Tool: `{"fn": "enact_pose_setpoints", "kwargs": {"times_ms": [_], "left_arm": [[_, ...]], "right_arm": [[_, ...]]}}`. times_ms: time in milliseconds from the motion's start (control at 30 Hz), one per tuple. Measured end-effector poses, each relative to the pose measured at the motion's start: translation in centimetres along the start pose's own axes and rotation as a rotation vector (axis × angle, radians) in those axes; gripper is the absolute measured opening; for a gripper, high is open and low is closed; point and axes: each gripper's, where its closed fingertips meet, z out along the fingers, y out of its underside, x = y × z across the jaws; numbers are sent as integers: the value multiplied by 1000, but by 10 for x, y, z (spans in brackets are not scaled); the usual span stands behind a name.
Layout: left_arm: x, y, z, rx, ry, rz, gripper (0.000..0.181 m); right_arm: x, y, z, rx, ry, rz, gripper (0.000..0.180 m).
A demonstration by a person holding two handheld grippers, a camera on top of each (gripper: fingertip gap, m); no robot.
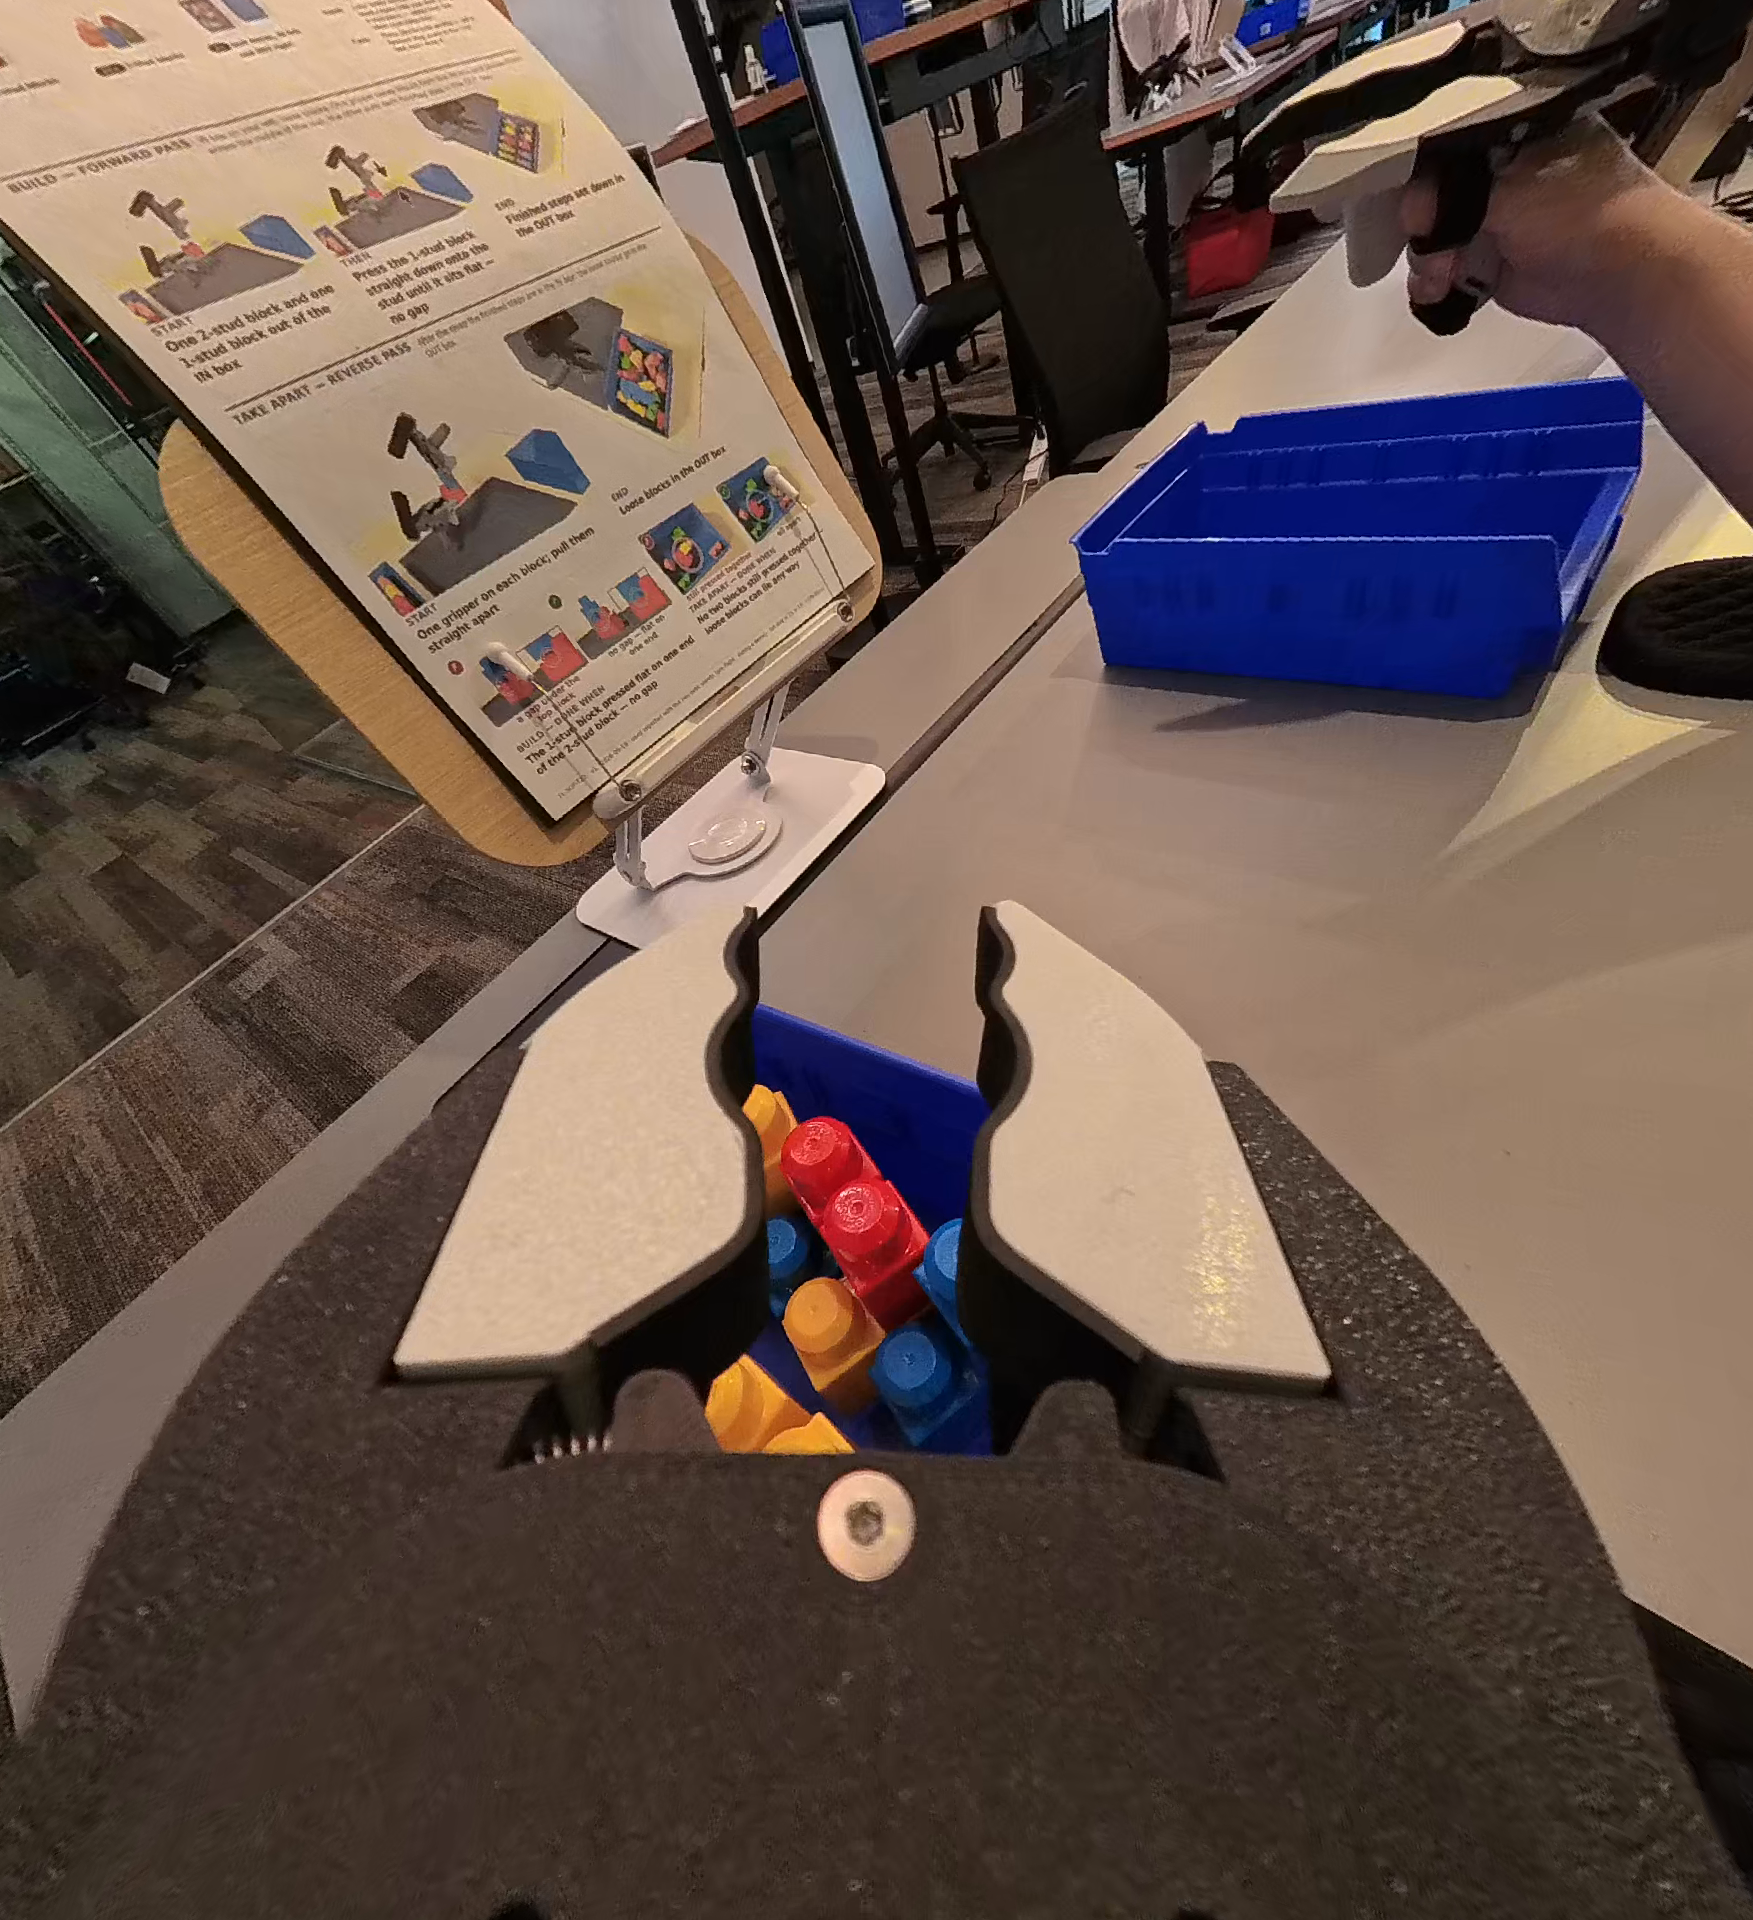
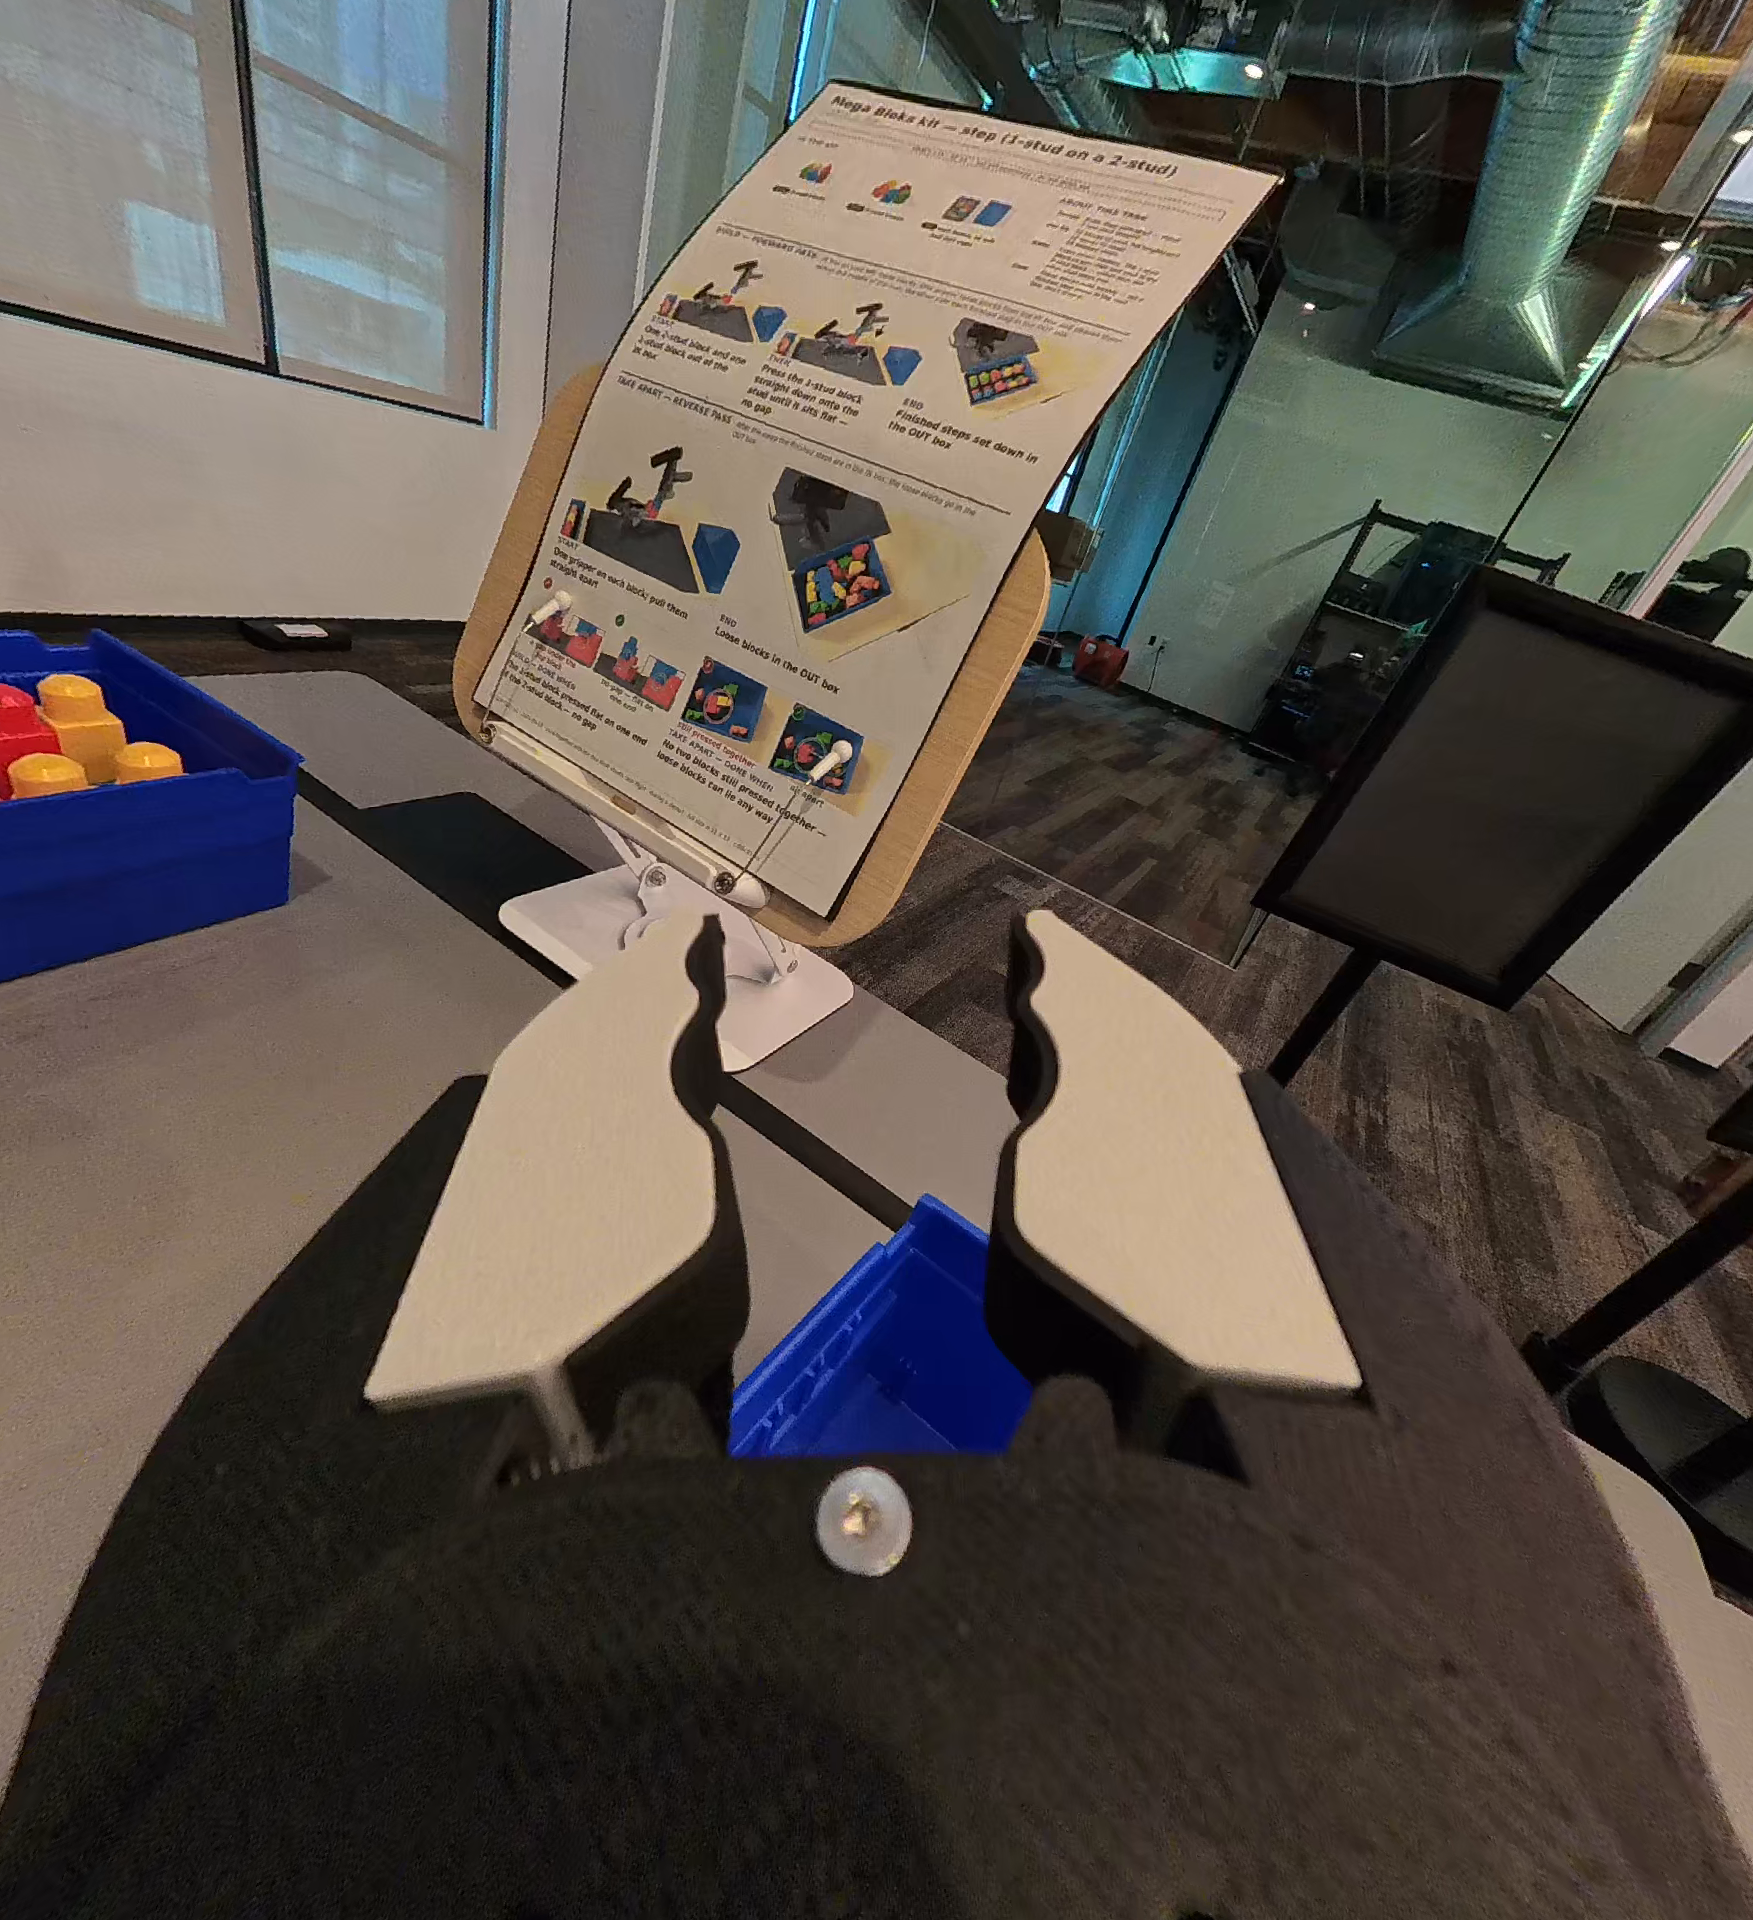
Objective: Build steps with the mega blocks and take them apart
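Grey table (image 1: 1215, 831) carries everything; patterned carpet floor (image 1: 124, 987) lies beyond its edge. An instruction sheet (image 2: 830, 468) on a wooden-backed stand with a white base (image 2: 643, 935) sits at the far table edge, between the two bins. Empty blue bin (image 1: 1371, 551) stands on the table toward the right side, well apart from the second blue bin (image 2: 103, 862), which sits toward the left and holds the blocks. In the right wrist view that bin shows red and orange blocks (image 2: 30, 738) packed studs-up. Left claw (image 1: 867, 966) hangs directly above the block bin, jaws open to a moderate gap, holding nothing; seen between its fingers are a red two-stud block (image 1: 851, 1205), orange blocks (image 1: 830, 1330) and blue blocks (image 1: 919, 1371) lying loose and tilted against each other. Right claw (image 2: 867, 977) hangs over the near corner of the empty blue bin (image 2: 872, 1351), jaws open about as wide, nothing between them. In the left wrist view the right claw (image 1: 1298, 156) appears at upper right, raised above the empty bin, with a hand (image 1: 1537, 239) wrapped on its black handle. A dark round mesh pad (image 1: 1734, 623) lies on the table just beside the empty bin.
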Motion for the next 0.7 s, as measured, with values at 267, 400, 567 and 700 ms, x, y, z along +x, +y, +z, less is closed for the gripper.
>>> {"fn": "enact_pose_setpoints", "kwargs": {"times_ms": [267, 400, 567, 700], "left_arm": [[-7, -9, 10, 68, -28, -63, 38], [-12, -41, 13, 252, -18, -192, 38], [-16, -74, 9, 448, 8, -313, 38], [-16, -90, 9, 521, 16, -353, 38]], "right_arm": [[3, 4, -1, -14, 11, -2, 53], [5, 2, -1, -22, 31, -33, 53], [-2, -1, 4, -16, 8, -5, 53], [-18, -8, 11, 17, -56, 39, 53]]}}
